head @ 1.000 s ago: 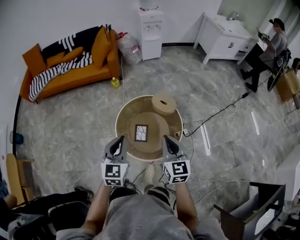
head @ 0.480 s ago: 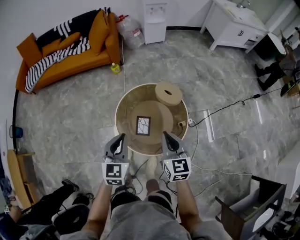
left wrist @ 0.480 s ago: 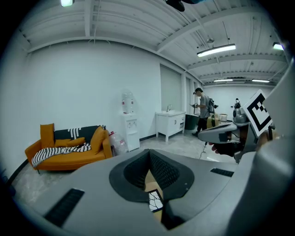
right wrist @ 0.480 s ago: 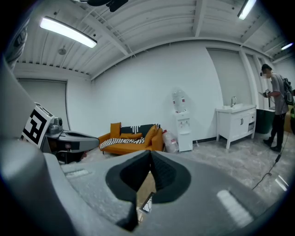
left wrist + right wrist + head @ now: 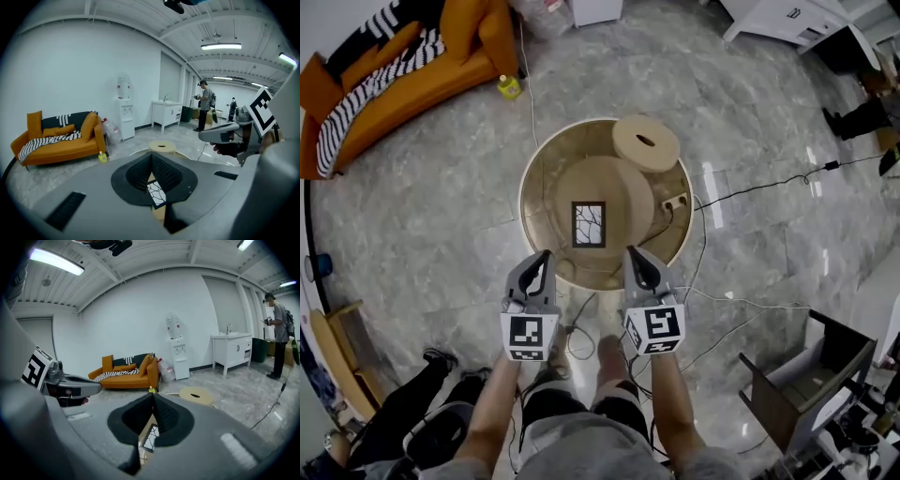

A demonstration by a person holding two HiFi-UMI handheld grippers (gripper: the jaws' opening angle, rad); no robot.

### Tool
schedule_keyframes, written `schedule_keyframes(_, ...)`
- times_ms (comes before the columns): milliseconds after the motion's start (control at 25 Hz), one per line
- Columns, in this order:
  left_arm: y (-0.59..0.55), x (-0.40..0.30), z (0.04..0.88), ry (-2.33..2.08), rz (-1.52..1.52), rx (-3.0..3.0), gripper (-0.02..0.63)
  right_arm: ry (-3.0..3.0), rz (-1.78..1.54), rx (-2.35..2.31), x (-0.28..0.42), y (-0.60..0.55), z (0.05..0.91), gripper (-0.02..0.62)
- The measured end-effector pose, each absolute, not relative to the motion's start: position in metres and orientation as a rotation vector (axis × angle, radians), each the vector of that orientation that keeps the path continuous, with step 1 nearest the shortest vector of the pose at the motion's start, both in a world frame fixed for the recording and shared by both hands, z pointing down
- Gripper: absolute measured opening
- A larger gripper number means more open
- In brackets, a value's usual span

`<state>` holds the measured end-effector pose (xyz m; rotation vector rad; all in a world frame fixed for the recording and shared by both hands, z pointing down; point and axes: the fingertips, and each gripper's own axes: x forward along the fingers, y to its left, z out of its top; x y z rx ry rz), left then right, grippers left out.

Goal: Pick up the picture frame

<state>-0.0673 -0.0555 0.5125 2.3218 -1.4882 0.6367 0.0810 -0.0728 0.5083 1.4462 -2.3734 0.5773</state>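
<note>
The picture frame lies flat on the round tabletop, centre frame. Below it, the left hand-held gripper and right hand-held gripper have jaws together, empty.

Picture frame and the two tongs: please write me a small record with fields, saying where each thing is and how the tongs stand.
picture frame: lies flat on the raised centre of the round table
left tongs: shut, empty, near side of the frame, to its left, not touching it
right tongs: shut, empty, near side of the frame, to its right, not touching it
other things: wooden disc with a hole at the table's far edge; power strip at its right
</note>
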Motion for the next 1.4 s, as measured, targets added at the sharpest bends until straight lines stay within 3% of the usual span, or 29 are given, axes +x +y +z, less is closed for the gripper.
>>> schedule_keyframes(680,-0.096,-0.076,0.713,-1.273,0.73,2.278,0.017,-2.154,0.741,1.455,0.072,-0.095,0.714,0.0)
schedule_keyframes(1400,-0.087,-0.079,0.813,-1.235,0.73,2.191,0.017,-2.053,0.91,1.333,0.064,-0.086,0.845,0.0)
